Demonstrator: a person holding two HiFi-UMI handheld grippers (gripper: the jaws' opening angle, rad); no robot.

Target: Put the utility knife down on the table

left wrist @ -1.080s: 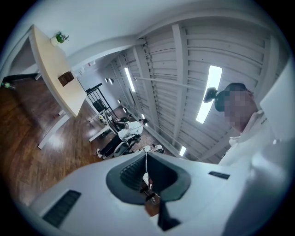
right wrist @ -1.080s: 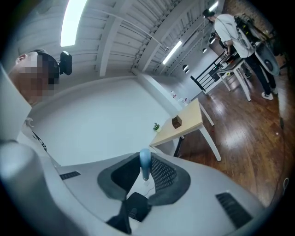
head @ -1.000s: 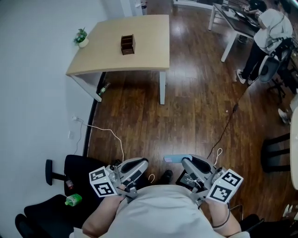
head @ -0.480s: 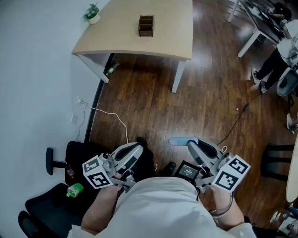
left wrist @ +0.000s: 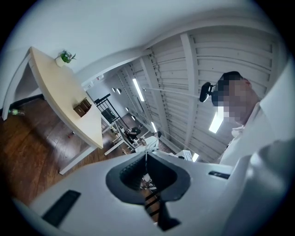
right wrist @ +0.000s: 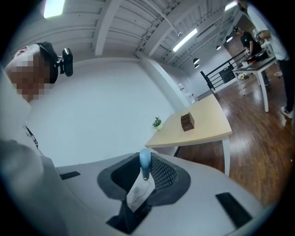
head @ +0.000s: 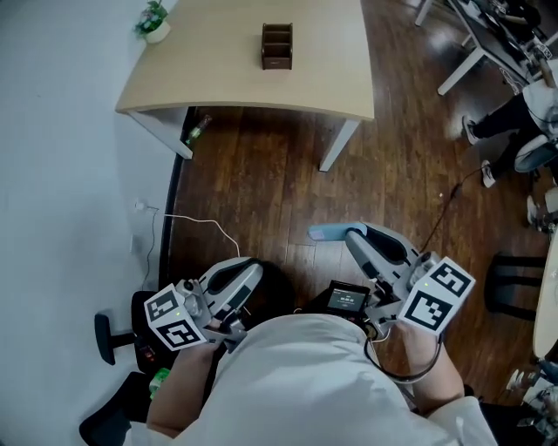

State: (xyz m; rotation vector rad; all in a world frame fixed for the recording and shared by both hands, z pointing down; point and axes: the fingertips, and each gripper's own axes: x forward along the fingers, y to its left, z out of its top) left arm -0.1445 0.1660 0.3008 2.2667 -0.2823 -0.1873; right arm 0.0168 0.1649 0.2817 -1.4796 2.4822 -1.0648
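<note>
Dark wood floor (head: 261, 200), table (head: 218, 78) well ahead with box (head: 276, 45) and plant (head: 153, 19) on top. Both grippers sit low, close to the torso, aimed at the table. Left gripper (head: 251, 268): jaws together, nothing in them. Right gripper (head: 355, 235) sits a bit further forward, clamped on the knife (head: 325, 233). Knife is over the floor, well short of the table. Long axis runs crosswise to the jaws, blue end sticking out toward the left gripper's side.
</note>
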